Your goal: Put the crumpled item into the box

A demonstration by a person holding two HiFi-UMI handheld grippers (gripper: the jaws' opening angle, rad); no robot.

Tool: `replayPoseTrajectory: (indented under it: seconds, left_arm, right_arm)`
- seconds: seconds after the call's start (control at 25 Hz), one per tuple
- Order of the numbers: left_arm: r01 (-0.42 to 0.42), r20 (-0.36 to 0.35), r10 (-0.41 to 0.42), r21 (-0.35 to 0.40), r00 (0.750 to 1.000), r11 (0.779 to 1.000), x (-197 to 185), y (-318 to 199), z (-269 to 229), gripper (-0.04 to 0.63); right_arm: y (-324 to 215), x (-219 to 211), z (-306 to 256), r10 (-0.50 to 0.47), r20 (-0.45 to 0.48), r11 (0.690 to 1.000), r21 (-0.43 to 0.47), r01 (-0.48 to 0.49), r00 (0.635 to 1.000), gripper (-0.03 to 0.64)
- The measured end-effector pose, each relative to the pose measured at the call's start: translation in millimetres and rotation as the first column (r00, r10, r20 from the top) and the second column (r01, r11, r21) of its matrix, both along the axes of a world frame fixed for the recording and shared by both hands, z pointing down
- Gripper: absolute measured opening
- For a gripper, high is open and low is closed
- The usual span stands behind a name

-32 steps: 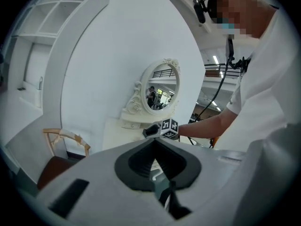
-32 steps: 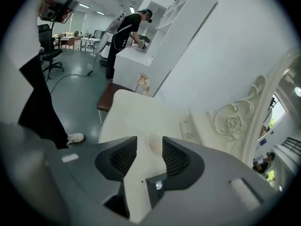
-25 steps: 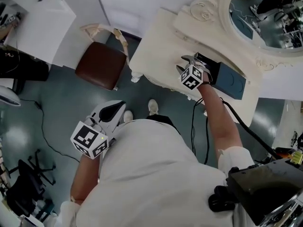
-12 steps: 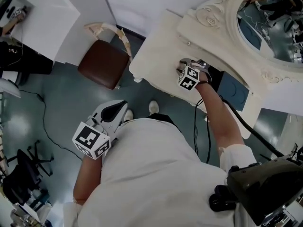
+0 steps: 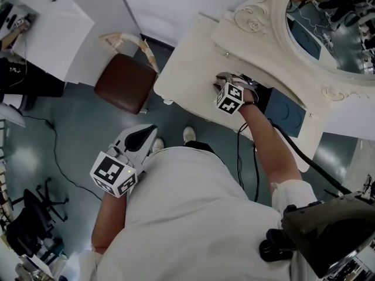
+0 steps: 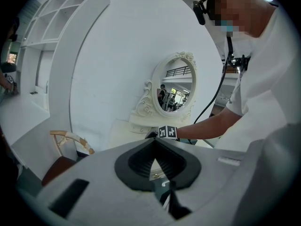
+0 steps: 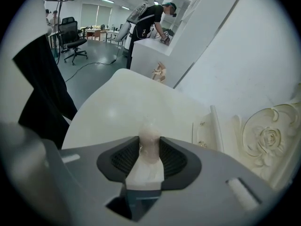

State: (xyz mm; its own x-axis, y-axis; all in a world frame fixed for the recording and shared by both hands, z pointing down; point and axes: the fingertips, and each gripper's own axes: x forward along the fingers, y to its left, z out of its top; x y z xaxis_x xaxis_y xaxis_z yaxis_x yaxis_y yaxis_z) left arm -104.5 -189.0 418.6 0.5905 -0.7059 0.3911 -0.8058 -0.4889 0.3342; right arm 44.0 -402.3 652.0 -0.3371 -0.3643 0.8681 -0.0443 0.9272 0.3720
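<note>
A whitish crumpled item [image 7: 149,130] lies on the cream dressing table [image 7: 117,102], between the pads of my right gripper [image 7: 151,144]. The jaws are closing and pinch it on both sides. In the head view the right gripper [image 5: 221,83] reaches over the table top [image 5: 181,69], just left of the dark blue box [image 5: 286,106]; the item itself is hidden there by the gripper. My left gripper [image 5: 145,136] hangs low beside the person's body, over the floor. Its jaws meet at the tip with nothing between them [image 6: 154,143].
An ornate oval mirror [image 5: 328,22] stands at the back of the table. A brown padded stool [image 5: 124,82] sits left of the table. A black cable [image 5: 58,168] and an office chair [image 5: 29,221] are on the floor at left. White counters [image 5: 47,22] stand at the far left.
My right gripper has shifted a little to the left over the table top. The left gripper has stayed where it was.
</note>
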Motion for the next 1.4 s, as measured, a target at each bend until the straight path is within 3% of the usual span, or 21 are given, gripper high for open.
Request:
replayPoseTrajectory:
  seconds: [0.36, 0.72, 1.08, 1.4]
  left_arm:
    - [-0.083, 0.001, 0.083, 0.015, 0.997, 0.996, 30, -18, -1, -0.002]
    - [-0.181, 0.000, 0.182, 0.031, 0.983, 0.983, 65, -35, -5, -0.002]
    - [-0.234, -0.001, 0.234, 0.031, 0.972, 0.972, 93, -44, -4, -0.002]
    - [-0.209, 0.008, 0.209, 0.018, 0.978, 0.978, 100, -41, -2, -0.002]
  right_arm:
    - [0, 14, -50, 0.028, 0.086, 0.999, 0.036, -0.031, 0.996, 0.133]
    - [-6, 78, -80, 0.136, 0.103, 0.988, 0.057, -0.142, 0.985, 0.129]
    - [-7, 144, -64, 0.241, 0.066, 0.969, 0.033, -0.244, 0.968, 0.127]
    - [-6, 164, -31, 0.256, 0.016, 0.967, -0.004, -0.256, 0.967, 0.127]
